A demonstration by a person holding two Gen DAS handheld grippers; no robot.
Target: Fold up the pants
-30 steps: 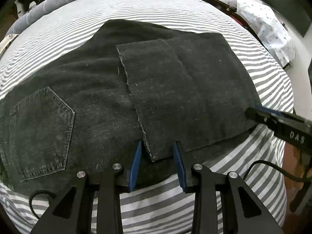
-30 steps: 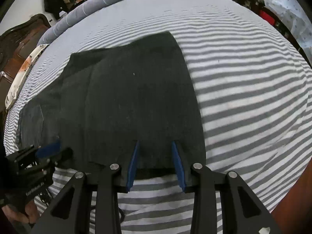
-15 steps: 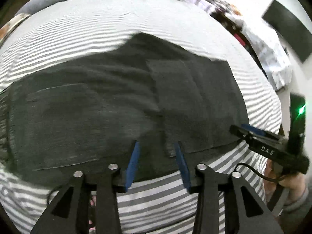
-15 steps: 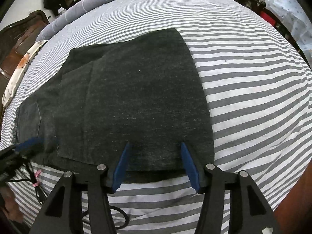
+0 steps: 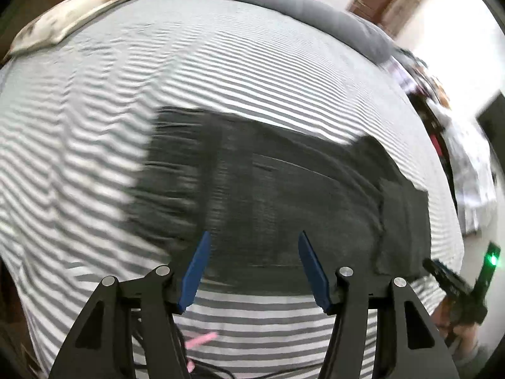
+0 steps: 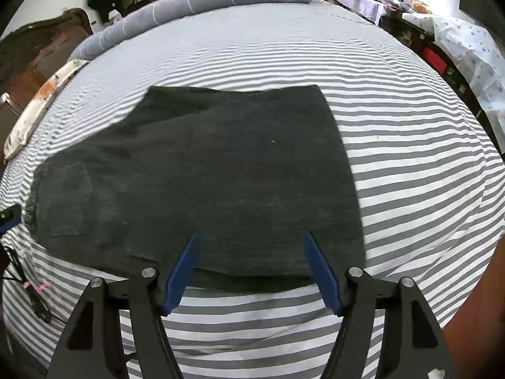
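Note:
Dark grey pants (image 6: pixel 202 170) lie flat on the striped bed, the legs folded back over the seat part. In the left wrist view the pants (image 5: pixel 284 195) are blurred by motion. My left gripper (image 5: pixel 254 237) is open and empty, just above the near edge of the pants at the waist end. My right gripper (image 6: pixel 252 238) is open and empty over the near edge at the folded end. The right gripper also shows in the left wrist view (image 5: pixel 454 281), at the far right.
The grey-and-white striped bedsheet (image 6: pixel 410 195) surrounds the pants. A rolled grey blanket (image 6: pixel 195 3) lies along the far side. A patterned pillow (image 6: pixel 41 101) sits at the left. Cables with a pink tie (image 6: pixel 34 287) hang at the near left. Cluttered furniture (image 6: pixel 448 44) stands to the right.
Both grippers have opened wider and pulled back from the pants' near edge. The left gripper has swung left toward the waist end, so its view is blurred.

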